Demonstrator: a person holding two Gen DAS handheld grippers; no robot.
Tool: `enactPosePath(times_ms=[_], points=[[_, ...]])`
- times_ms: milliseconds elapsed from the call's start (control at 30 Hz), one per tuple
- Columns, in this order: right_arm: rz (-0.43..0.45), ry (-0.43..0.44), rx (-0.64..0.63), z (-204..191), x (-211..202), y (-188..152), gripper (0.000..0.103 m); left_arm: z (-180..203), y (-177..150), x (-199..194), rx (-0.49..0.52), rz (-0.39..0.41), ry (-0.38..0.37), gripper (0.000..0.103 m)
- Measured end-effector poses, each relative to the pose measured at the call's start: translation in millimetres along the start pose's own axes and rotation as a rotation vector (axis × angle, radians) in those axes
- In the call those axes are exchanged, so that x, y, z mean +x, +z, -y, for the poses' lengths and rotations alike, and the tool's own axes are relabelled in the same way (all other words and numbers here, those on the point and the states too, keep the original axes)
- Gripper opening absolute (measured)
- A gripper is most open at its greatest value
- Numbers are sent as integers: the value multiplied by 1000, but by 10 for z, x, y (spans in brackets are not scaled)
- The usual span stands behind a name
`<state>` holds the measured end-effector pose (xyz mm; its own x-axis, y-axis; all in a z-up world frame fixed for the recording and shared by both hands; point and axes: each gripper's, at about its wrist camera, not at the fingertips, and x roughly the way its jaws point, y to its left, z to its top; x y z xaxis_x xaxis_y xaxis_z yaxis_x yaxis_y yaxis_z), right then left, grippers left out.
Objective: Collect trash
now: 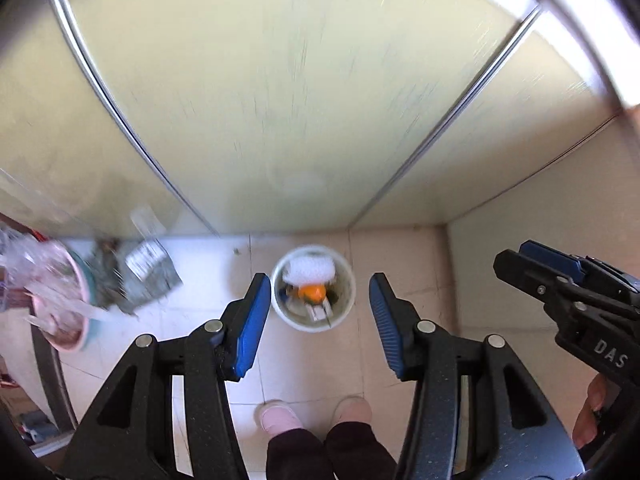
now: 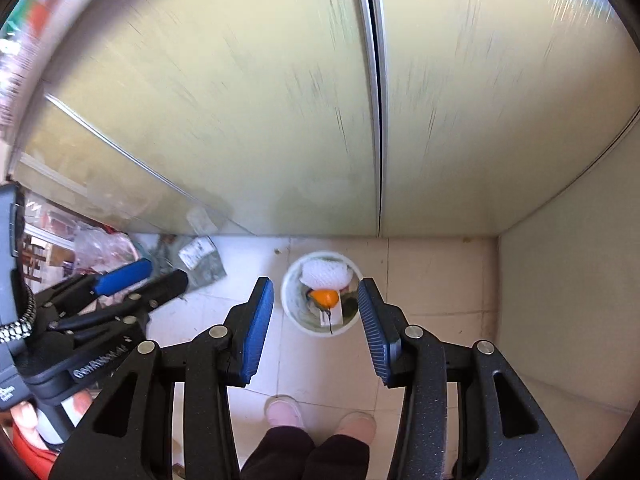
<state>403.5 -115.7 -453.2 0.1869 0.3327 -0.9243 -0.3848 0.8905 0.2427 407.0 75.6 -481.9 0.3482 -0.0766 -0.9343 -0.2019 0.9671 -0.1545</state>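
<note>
A round white plastic waste bin (image 1: 313, 288) stands on the pale tiled floor (image 1: 304, 364), close to the foot of the pale green glossy cabinet doors (image 1: 256, 92); inside the bin lie a white foam net sleeve (image 1: 308, 269), at the side nearest the doors, and an orange rounded piece (image 1: 313, 292) just below it, with some darker scraps around it that are too small to tell apart; the left gripper (image 1: 316, 322) hangs above the bin with its blue-padded fingers (image 1: 252, 320) released and spread wide, nothing between them, the bin showing in the gap; the right gripper (image 2: 316, 324) hovers over the same bin, its blue-padded fingers (image 2: 256, 324) likewise parted and empty, one on either side of the bin in its own view; in the left wrist view the right gripper appears to the right of the bin, level with it; left of the bin, against the base of the doors, lies a crumpled grey-green wrapper with a white label (image 1: 150, 276), and further left of that a pink round basin heaped with clear plastic film (image 1: 52, 300); below the bin in both views stand the person's two pink slippers (image 1: 316, 414) with dark trouser legs (image 1: 328, 456) above them.
</note>
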Motion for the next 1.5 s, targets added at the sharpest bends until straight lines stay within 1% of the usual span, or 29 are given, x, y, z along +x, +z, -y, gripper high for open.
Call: enactPosePath(times_ms=[167,267,367,533,600,700,767,800,867,933,1000,1067,1100,1167,1233,1333,1500], points=[[114,7,-40,-189,-1147,139,40,267,126,-1304,6,148,4,50],[210,10,-66,-310,-1893,169,40,420,106,-2074,11,239,-8,51],[307,15,-85,-448,-2548,145,40,548,43,-2789,33,343,-21,53],[488,55,-90,-694,-3588,-55,40,737,-169,-3869,88,522,-8,54],[559,76,-94,-830,-3895,-148,40,746,-319,-4262,110,593,-7,56],[654,89,-111,-1029,-4347,-328,40,785,-564,-4805,136,692,-13,61],[713,75,-125,-1171,-4571,-493,42,790,-743,-5088,145,746,-12,72],[739,70,-129,-1234,-4665,-575,44,780,-844,-5204,146,771,-9,75],[778,62,-131,-1324,-4817,-756,56,777,-1027,-5388,145,802,-8,95],[807,55,-134,-1400,-4944,-925,59,729,-1202,-5568,139,827,-16,99],[819,44,-137,-1463,-5020,-1062,66,695,-1337,-5679,141,833,-21,102],[825,36,-139,-1503,-5068,-1182,81,684,-1463,-5778,142,836,-21,102],[828,34,-142,-1515,-5101,-1254,85,688,-1521,-5817,144,839,-21,102],[829,25,-144,-1562,-5125,-1348,95,694,-1638,-5894,150,845,-18,102],[831,19,-137,-1574,-5155,-1416,99,712,-1749,-5947,157,851,-16,102],[831,28,-135,-1582,-5201,-1484,99,740,-1851,-5994,164,855,-15,102],[838,18,-156,-1644,-5239,-1571,99,761,-1941,-6017,163,853,-22,102]])
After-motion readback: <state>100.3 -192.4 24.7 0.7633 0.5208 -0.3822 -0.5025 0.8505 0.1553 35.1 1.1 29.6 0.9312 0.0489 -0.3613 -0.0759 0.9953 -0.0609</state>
